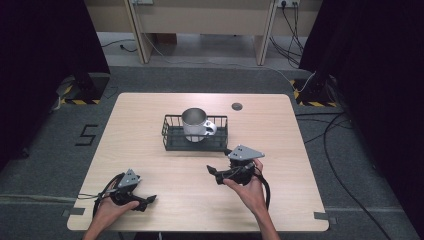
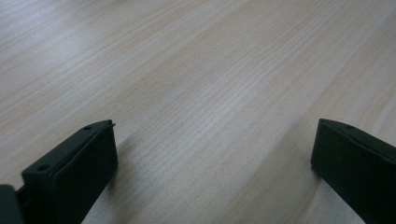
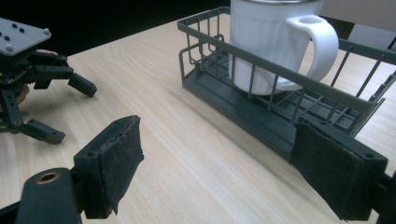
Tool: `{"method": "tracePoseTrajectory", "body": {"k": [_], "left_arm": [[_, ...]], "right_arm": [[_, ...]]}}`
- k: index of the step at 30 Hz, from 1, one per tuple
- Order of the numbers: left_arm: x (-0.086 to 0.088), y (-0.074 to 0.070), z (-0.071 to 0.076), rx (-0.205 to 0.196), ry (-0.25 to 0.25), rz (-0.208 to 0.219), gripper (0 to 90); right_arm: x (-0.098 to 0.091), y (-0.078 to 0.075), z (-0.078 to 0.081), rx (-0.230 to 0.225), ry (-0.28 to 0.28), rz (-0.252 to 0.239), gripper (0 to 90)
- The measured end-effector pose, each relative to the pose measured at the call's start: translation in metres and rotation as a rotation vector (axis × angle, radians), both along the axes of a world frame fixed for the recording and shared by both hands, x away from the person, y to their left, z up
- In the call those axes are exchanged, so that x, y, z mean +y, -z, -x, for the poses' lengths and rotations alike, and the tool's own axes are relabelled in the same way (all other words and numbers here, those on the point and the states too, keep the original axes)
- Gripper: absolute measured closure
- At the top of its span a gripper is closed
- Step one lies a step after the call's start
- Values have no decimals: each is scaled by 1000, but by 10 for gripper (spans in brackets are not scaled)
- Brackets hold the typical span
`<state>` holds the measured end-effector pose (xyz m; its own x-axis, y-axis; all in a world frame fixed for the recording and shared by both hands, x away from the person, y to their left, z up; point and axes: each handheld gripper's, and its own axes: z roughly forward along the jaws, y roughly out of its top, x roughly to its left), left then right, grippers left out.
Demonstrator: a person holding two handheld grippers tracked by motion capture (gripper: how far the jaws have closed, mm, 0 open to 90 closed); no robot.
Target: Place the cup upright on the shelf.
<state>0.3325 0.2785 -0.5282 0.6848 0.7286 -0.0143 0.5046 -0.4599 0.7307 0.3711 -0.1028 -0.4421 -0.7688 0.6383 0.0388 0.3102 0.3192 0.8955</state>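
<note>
Your table (image 1: 150, 150) is pale wood-grain laminate, smooth with a soft sheen. The mug (image 3: 275, 42) looks glossy white outside, brushed metal inside. Its basket (image 3: 261, 107) is matt grey wire. Your gripper pads (image 3: 121, 158) look rough, frayed black foam.

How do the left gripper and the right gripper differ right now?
The left gripper sits low at the table's near left corner, far from the wire basket; the right gripper is beside the basket that holds the white mug. The left one faces bare wood; the right one's camera faces the basket. Both are open and hold nothing.
</note>
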Motion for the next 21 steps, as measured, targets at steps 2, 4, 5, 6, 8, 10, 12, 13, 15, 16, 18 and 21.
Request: {"method": "tracePoseTrajectory", "body": {"k": [2, 4, 5, 6, 8, 10, 12, 13, 15, 16, 18, 21], "left_arm": [[0, 0, 0, 0, 0, 0, 0], [0, 0, 0, 0, 0, -1, 0], [0, 0, 0, 0, 0, -1, 0], [0, 0, 0, 0, -1, -1, 0], [0, 0, 0, 0, -1, -1, 0], [0, 0, 0, 0, -1, -1, 0], [0, 0, 0, 0, -1, -1, 0], [0, 0, 0, 0, -1, -1, 0], [0, 0, 0, 0, -1, -1, 0], [0, 0, 0, 0, 0, -1, 0], [0, 0, 0, 0, -1, -1, 0], [0, 0, 0, 0, 0, -2, 0]], "right_arm": [[-1, 2, 3, 3, 4, 0, 164], [-3, 5, 5, 5, 8, -2, 162], [-5, 8, 7, 7, 13, -6, 159], [-5, 8, 7, 7, 13, -6, 159], [-7, 10, 9, 8, 19, -10, 155], [-9, 14, 12, 8, 24, -14, 153], [-10, 17, 14, 12, 27, -12, 152], [-10, 19, 15, 17, 24, -4, 152], [-11, 21, 17, 20, 25, -8, 152], [-11, 22, 17, 24, 24, -5, 153], [-10, 24, 18, 26, 25, -3, 153], [-10, 25, 19, 29, 25, -3, 153]]}}
